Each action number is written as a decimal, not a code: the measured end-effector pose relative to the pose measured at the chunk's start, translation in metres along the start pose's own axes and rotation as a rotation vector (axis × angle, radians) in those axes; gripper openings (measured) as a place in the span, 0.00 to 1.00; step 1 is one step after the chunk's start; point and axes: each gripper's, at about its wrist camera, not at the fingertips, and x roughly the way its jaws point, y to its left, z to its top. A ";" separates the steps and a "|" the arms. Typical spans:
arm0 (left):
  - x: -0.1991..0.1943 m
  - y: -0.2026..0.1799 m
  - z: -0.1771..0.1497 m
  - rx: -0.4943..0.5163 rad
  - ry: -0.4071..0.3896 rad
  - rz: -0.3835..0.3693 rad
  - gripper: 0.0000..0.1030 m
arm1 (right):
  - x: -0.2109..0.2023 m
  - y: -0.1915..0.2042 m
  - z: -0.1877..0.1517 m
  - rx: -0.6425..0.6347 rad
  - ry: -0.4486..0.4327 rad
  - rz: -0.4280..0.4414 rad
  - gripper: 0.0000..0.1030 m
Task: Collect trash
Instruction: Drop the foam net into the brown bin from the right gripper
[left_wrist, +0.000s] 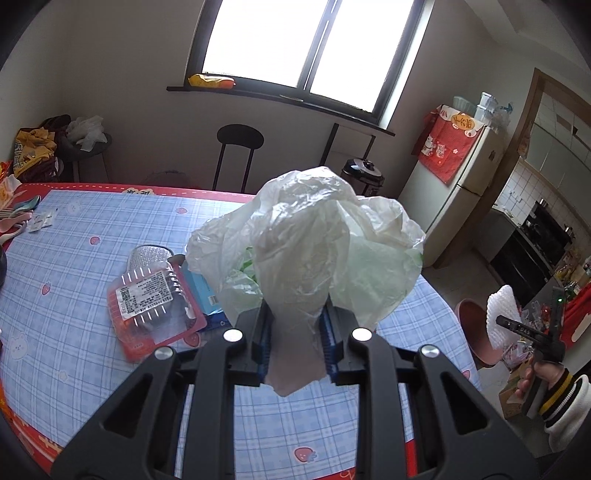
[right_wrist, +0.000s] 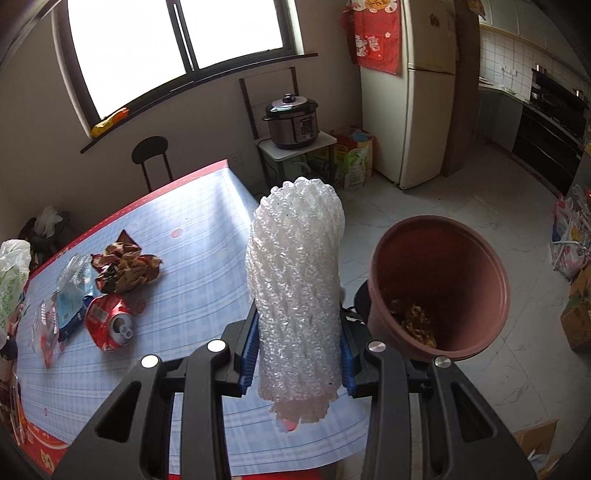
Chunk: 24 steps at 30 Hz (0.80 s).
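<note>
My left gripper (left_wrist: 297, 345) is shut on a crumpled white plastic bag (left_wrist: 306, 240), held up above the checked table (left_wrist: 74, 258). My right gripper (right_wrist: 297, 360) is shut on a white foam net sleeve (right_wrist: 295, 280), near the table's right edge and just left of a brown bin (right_wrist: 443, 288) with some scraps at its bottom. On the table lie a red plastic tray pack (left_wrist: 155, 306), a blue packet (right_wrist: 72, 306), a crushed red can (right_wrist: 109, 323) and a crumpled brown wrapper (right_wrist: 127, 267). In the left wrist view, the foam sleeve (left_wrist: 500, 317) and a hand (left_wrist: 543, 373) show at the right.
A black stool (left_wrist: 240, 147) stands behind the table under the window. A pressure cooker (right_wrist: 293, 120) sits on a small stand beside a cream fridge (right_wrist: 424, 110). Boxes and bags (right_wrist: 574, 258) crowd the floor at the right.
</note>
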 end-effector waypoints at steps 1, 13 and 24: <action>0.002 -0.006 0.001 -0.005 0.000 -0.003 0.25 | 0.006 -0.020 0.006 0.020 0.003 -0.023 0.35; 0.022 -0.097 -0.004 0.034 -0.001 0.010 0.25 | 0.085 -0.171 0.039 0.079 0.082 -0.198 0.40; 0.033 -0.150 -0.008 0.093 0.017 -0.026 0.25 | 0.066 -0.181 0.046 0.071 0.042 -0.180 0.89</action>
